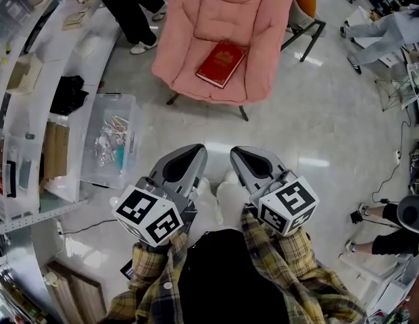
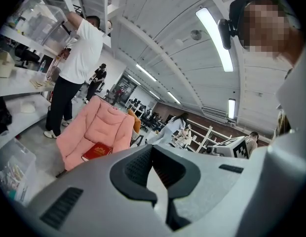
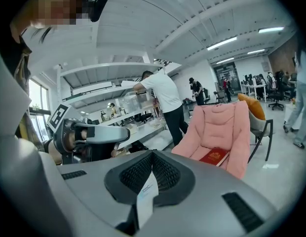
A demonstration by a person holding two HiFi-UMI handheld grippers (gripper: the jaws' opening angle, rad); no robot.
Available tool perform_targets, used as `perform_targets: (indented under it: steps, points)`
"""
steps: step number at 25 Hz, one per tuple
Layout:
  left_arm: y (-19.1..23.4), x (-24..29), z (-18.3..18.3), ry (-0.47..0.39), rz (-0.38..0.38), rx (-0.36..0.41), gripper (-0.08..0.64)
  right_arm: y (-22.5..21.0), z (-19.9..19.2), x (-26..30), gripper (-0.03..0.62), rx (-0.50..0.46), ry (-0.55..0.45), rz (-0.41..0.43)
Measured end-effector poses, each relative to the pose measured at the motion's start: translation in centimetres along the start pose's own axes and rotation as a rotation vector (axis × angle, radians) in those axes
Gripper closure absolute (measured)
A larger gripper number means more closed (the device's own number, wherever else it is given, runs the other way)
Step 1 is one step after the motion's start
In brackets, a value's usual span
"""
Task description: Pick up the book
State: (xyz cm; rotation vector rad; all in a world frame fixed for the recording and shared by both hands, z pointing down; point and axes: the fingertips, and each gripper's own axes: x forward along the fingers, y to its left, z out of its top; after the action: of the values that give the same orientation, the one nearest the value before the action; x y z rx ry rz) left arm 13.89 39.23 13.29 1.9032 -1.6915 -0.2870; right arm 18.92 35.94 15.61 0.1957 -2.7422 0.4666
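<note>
Book in sight, both grippers closed, and you're well short of it.

The red hardback book with gold cover print (image 1: 222, 63) lies flat on the seat of the padded pink armchair (image 1: 263, 32), across bare floor from you. Your left gripper (image 1: 198, 151) and right gripper (image 1: 238, 153) sit close in front of you, jaws together on both (only a small white slip (image 3: 147, 191) shows in the right one's slot). Open the jaws before you arrive, not over the book. The cushion looks soft, so I'd press one jaw into it under the near edge. Clamp by the spine, or the pages will likely fan open.
</note>
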Motion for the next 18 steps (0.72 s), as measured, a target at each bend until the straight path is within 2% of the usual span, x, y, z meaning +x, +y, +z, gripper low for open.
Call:
perform_targets:
  steps: [4, 10, 18]
  points:
    - [1.5, 1.1, 0.3, 0.029, -0.017, -0.005, 0.555, -1.2, 0.3, 1.3, 0.575, 0.014, 0.016, -0.027]
    - [3.7, 3.9, 2.1, 0.03, -0.016, -0.003, 0.555, -4.4, 2.1, 3.8, 0.575, 0.015, 0.012, -0.037]
    - [6.7, 9.0, 7.5, -0.01, 0.008, 0.013, 0.555, -9.6, 7.1, 7.7, 0.575, -0.012, -0.001, -0.018]
